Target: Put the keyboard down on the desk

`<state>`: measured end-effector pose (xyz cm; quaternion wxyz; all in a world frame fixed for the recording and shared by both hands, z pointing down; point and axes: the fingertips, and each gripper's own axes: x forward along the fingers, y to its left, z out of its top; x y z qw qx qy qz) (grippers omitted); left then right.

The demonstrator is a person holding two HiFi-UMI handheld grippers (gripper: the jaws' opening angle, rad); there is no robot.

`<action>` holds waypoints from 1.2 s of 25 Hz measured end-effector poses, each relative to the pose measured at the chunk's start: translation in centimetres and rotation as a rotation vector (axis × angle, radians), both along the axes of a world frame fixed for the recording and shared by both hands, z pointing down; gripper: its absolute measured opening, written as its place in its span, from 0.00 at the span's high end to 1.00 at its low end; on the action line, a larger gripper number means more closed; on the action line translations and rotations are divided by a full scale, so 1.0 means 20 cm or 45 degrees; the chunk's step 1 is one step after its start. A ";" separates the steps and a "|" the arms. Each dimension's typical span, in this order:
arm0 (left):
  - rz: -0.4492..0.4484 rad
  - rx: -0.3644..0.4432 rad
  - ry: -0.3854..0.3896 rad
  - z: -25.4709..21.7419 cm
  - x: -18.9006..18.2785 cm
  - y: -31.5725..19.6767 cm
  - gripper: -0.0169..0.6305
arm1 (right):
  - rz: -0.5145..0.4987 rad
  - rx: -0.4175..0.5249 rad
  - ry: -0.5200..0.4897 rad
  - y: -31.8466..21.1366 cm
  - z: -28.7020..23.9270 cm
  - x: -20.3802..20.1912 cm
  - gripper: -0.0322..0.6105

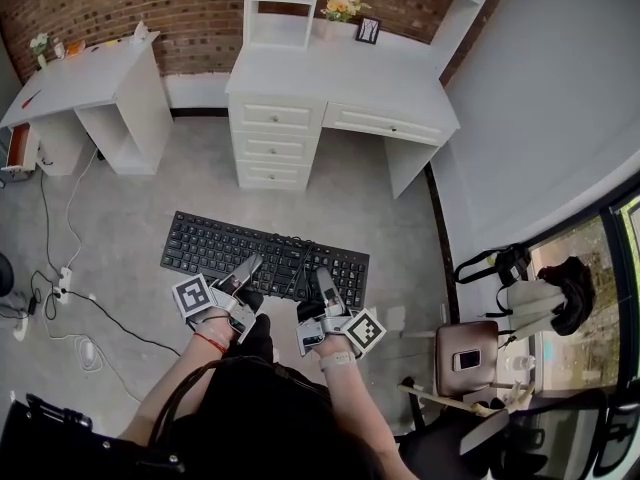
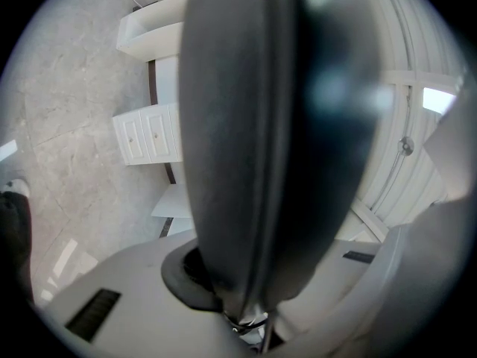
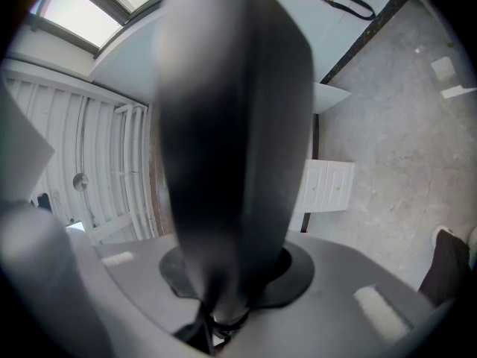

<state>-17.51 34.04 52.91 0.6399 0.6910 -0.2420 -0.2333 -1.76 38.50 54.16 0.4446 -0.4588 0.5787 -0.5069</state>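
Observation:
In the head view a black keyboard (image 1: 215, 248) hangs level over the grey floor, in front of the white desk (image 1: 340, 83). My left gripper (image 1: 248, 266) is shut on its near edge left of the middle. My right gripper (image 1: 322, 280) is shut on the same edge, right of the middle, beside the coiled cable. In the left gripper view the keyboard (image 2: 276, 125) is a dark blurred slab, edge-on, between the grey jaws of the left gripper (image 2: 253, 274). The right gripper view shows the keyboard (image 3: 231, 140) likewise clamped in the right gripper (image 3: 223, 274).
The desk top is bare in front, with drawers (image 1: 275, 143) below and flowers (image 1: 343, 6) and a small frame on the shelf behind. A second white desk (image 1: 90, 73) stands at the left. Cables (image 1: 60, 288) lie on the floor. A stool with a phone (image 1: 465, 353) is at the right.

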 end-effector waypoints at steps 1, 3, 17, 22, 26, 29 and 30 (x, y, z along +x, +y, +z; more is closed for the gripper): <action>0.002 -0.007 -0.003 0.01 0.01 0.00 0.90 | 0.002 -0.010 -0.010 0.00 0.01 0.00 0.83; 0.001 -0.025 -0.005 0.03 0.01 -0.01 0.90 | 0.000 -0.027 -0.027 -0.01 0.04 0.00 0.83; -0.006 -0.060 0.008 0.06 0.15 -0.43 0.90 | -0.008 -0.068 -0.022 -0.43 0.04 0.14 0.83; 0.007 -0.046 0.018 0.03 0.23 -0.63 0.90 | 0.004 -0.055 -0.013 -0.62 0.01 0.23 0.83; 0.010 -0.050 0.024 0.03 0.28 -0.78 0.90 | 0.007 -0.055 -0.016 -0.77 0.01 0.26 0.83; 0.009 -0.056 0.018 0.05 0.30 -0.90 0.90 | 0.005 -0.058 -0.013 -0.89 0.02 0.29 0.83; 0.008 -0.056 0.014 0.05 0.30 -0.94 0.90 | 0.003 -0.062 -0.009 -0.93 0.03 0.29 0.83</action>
